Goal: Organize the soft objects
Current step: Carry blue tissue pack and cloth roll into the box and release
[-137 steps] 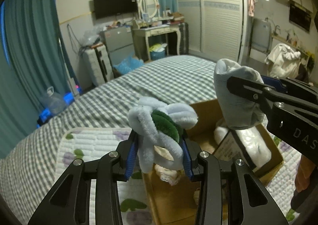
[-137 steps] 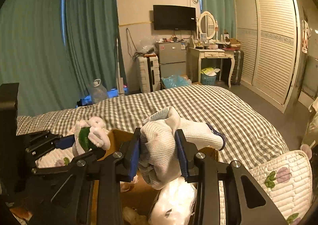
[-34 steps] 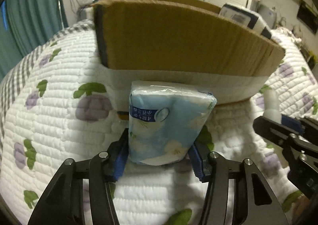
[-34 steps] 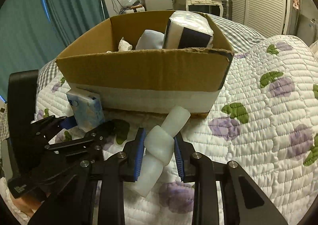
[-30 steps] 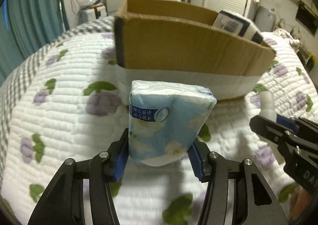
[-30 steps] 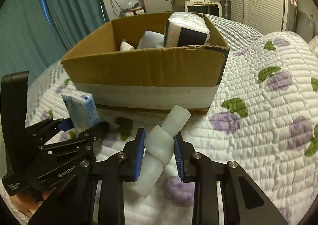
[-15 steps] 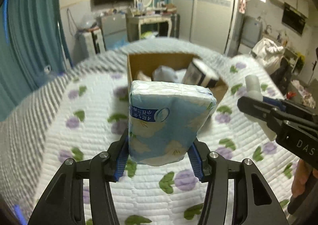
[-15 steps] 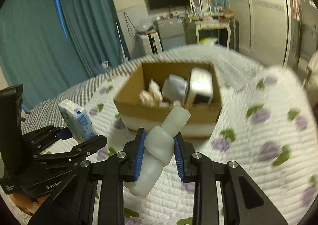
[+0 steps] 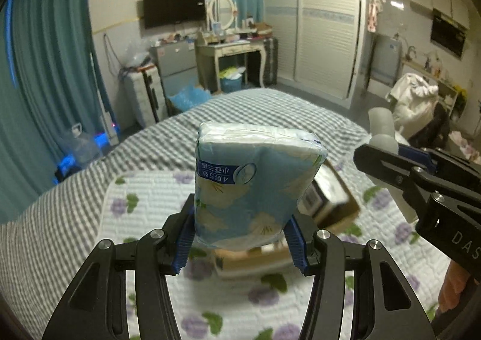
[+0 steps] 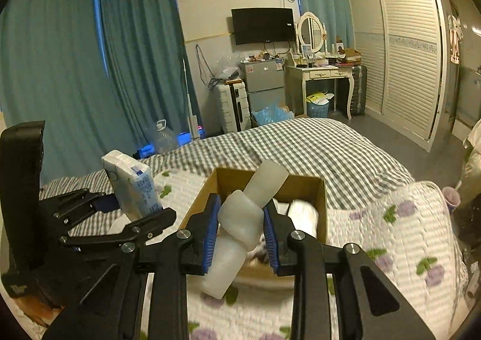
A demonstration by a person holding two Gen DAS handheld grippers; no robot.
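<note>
Above the cardboard box (image 10: 321, 189) on the bed's quilt (image 10: 399, 238), I hold the tissue pack (image 9: 255, 186) clamped in the left hand-held gripper (image 9: 240, 238) and the knotted white wad (image 10: 240, 220) pinched in the fully closed right hand-held gripper (image 10: 240, 235), both lifted to clear the rim for dropping in.

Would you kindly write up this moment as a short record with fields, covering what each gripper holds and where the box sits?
left gripper: shut on a blue tissue pack, held upright
right gripper: shut on a knotted white soft piece, tilted
cardboard box: open-topped, on the floral quilt, below and ahead of both grippers
box contents: white soft items, partly hidden by the held piece
bed: grey checked cover beyond the quilt
task state: both items lifted, neither yet in the box
</note>
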